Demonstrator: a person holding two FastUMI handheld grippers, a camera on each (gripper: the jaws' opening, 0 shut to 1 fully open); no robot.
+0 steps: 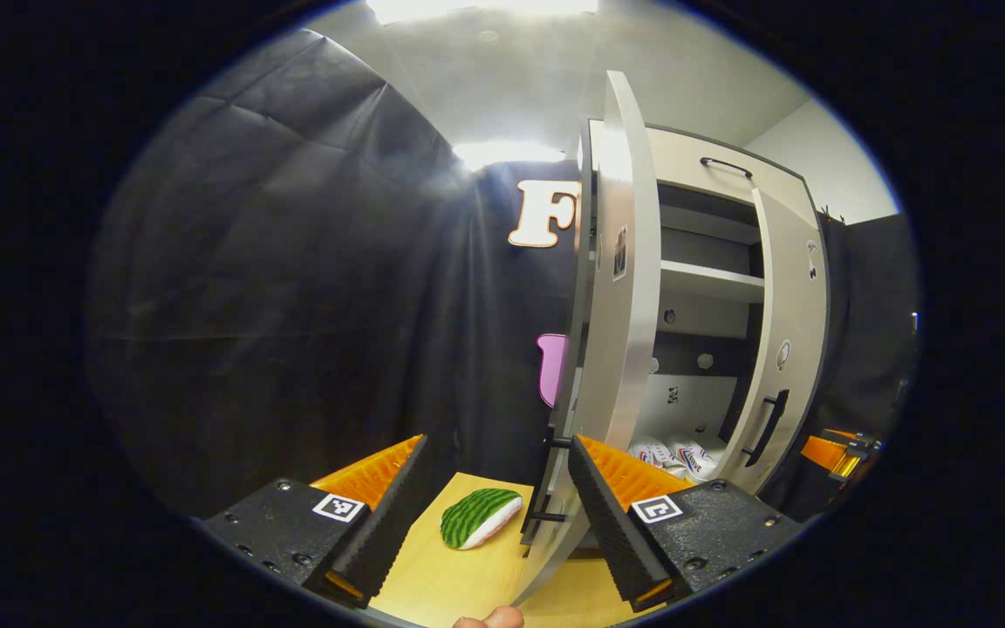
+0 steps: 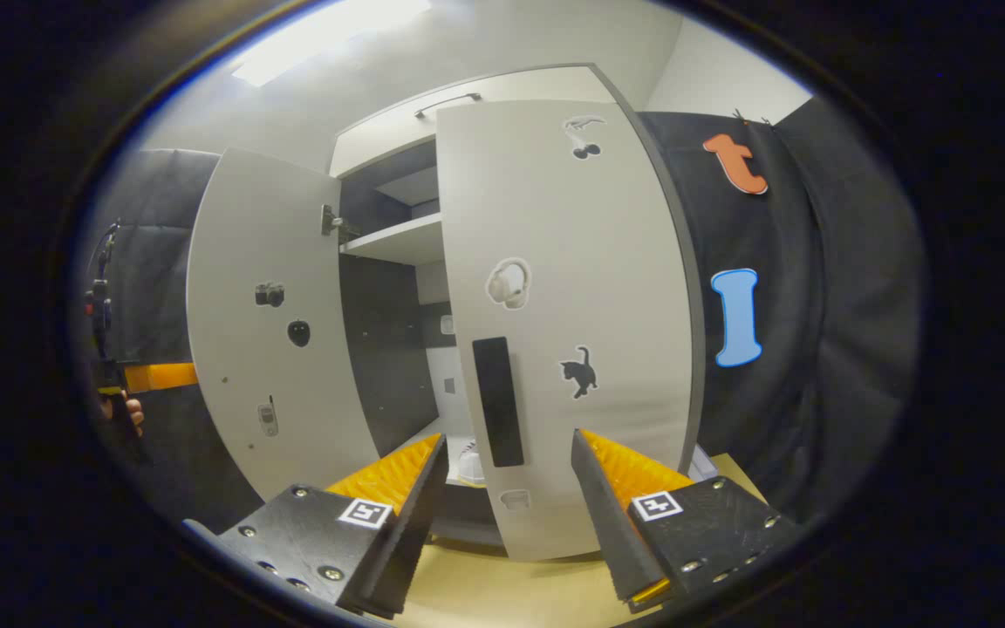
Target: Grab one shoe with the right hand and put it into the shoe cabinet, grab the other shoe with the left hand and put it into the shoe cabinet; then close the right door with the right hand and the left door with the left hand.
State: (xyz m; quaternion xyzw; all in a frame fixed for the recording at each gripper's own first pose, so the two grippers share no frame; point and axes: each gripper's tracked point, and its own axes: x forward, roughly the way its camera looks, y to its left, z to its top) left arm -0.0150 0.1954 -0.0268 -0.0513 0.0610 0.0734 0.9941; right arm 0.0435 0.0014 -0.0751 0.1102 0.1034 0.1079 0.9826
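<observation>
While our left tongs [image 1: 494, 488] stand apart and empty low in the left gripper view, the left door [image 1: 620, 288] rises edge-on at centre, shoes [image 1: 675, 455] lie inside the shoe cabinet [image 1: 712, 262] at lower right, and a green striped piece [image 1: 479, 518] rests on the bench [image 1: 441, 576].

From the right gripper view, our right tongs [image 2: 507, 488] gape empty before the right door [image 2: 572, 323], partly open at centre.

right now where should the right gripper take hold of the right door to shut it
Probably the handle on the right door: a raised upright bar near the door's free edge, so the open right gripper, already facing it, can come straight on from the front with one finger each side. The rest of the panel looks flat, nothing else to grip.
</observation>
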